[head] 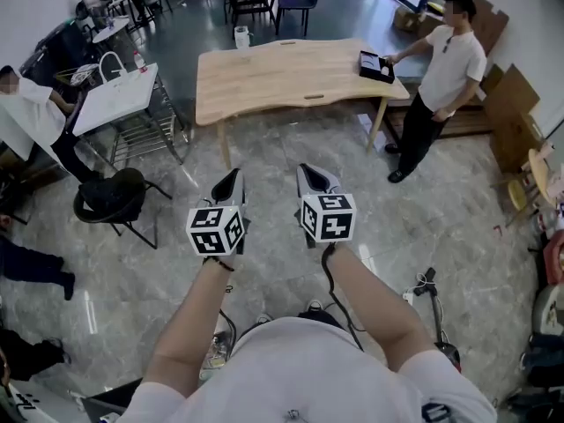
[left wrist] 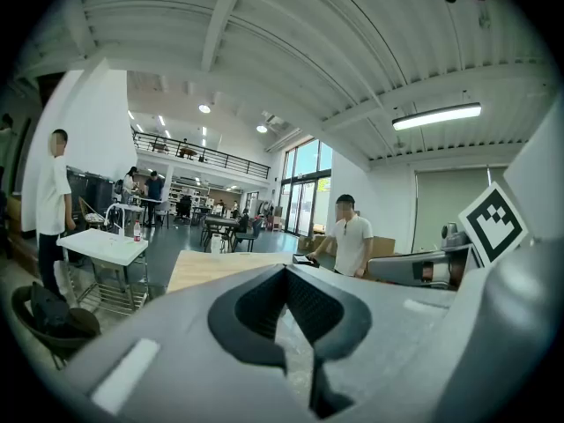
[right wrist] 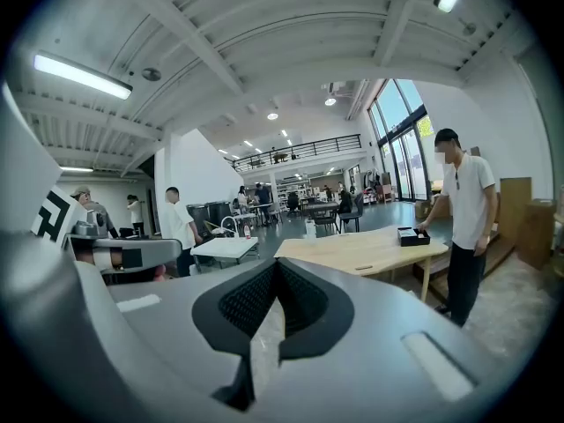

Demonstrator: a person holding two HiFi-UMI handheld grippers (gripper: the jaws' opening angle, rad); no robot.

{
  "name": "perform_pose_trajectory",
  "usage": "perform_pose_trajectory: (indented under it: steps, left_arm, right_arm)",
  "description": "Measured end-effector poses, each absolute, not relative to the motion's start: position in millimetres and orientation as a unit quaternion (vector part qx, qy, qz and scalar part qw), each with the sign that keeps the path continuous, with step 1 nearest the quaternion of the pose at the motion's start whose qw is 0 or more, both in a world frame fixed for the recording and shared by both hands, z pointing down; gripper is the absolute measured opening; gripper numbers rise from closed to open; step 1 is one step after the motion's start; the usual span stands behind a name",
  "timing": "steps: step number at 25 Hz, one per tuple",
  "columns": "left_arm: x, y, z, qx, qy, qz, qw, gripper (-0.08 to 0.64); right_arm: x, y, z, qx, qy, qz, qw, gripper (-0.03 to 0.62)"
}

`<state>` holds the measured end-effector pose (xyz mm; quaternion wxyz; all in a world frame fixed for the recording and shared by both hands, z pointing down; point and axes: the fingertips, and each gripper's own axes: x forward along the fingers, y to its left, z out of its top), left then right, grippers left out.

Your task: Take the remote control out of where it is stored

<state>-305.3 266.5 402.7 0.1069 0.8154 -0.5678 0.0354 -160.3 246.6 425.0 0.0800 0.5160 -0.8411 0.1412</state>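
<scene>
No remote control shows in any view. A black open box sits on the right end of the wooden table, far ahead of me. A person in a white shirt stands beside it with a hand on the box. The same box appears small in the left gripper view and in the right gripper view. My left gripper and right gripper hang side by side over the stone floor, well short of the table. Both are shut with nothing in them.
A white folding table with a wire rack and a black chair stand at the left, near a seated person. Cardboard boxes line the right wall. Cables lie on the floor at my right.
</scene>
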Motion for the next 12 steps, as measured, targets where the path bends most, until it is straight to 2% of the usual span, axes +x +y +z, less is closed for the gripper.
perform_pose_trajectory:
  steps: [12]
  left_arm:
    - [-310.1, 269.3, 403.9, 0.815, -0.569, 0.032, 0.11, 0.0]
  right_arm:
    - [-165.2, 250.4, 424.9, 0.518, -0.84, 0.141, 0.08, 0.025]
